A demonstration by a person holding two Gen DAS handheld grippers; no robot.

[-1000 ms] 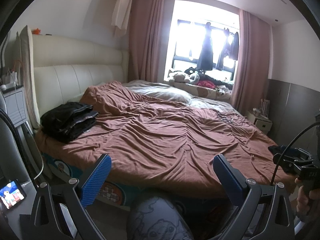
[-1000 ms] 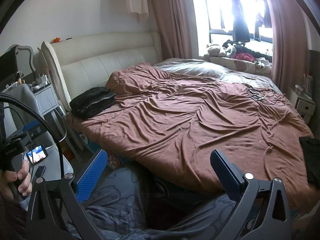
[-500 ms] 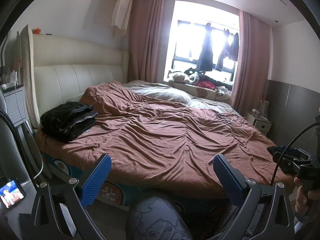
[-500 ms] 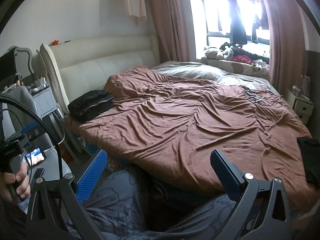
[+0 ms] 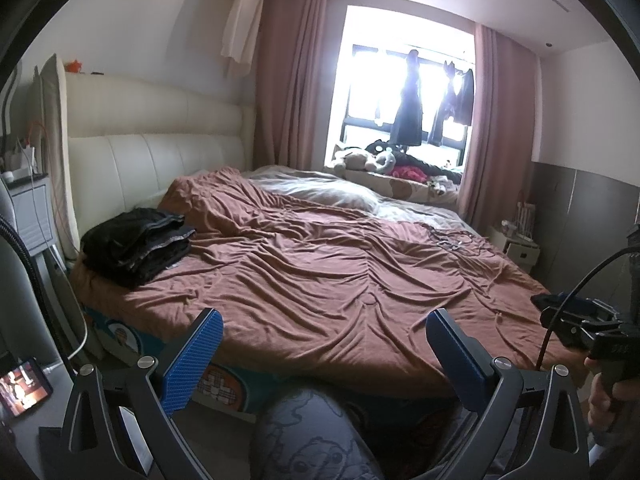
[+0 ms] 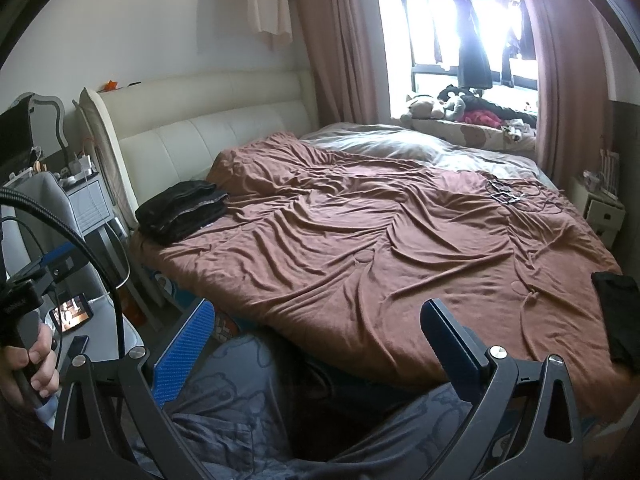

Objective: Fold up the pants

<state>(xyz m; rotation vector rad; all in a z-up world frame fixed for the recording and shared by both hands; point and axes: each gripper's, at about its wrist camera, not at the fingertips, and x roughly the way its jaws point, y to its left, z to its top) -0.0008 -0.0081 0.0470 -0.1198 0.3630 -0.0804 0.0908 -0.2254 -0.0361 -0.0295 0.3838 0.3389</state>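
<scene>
A stack of folded black pants [image 5: 136, 244] lies at the left corner of the bed near the headboard; it also shows in the right wrist view [image 6: 182, 210]. A flat dark garment [image 6: 616, 312] lies at the bed's right edge. My left gripper [image 5: 324, 344] is open and empty, held off the bed's near edge. My right gripper [image 6: 320, 340] is open and empty, above the person's lap. Both are well apart from the clothes.
The bed has a wrinkled brown cover [image 5: 340, 272] and a cream headboard [image 5: 160, 152]. Cables lie on the cover [image 6: 508, 196]. A phone [image 6: 72, 314] sits at the left on a grey chair. A nightstand [image 6: 604, 212] stands at the right. The person's knee [image 5: 316, 436] is below.
Both views have shifted only slightly; the right wrist view has tilted down and left a little. Both grippers stay open and empty.
</scene>
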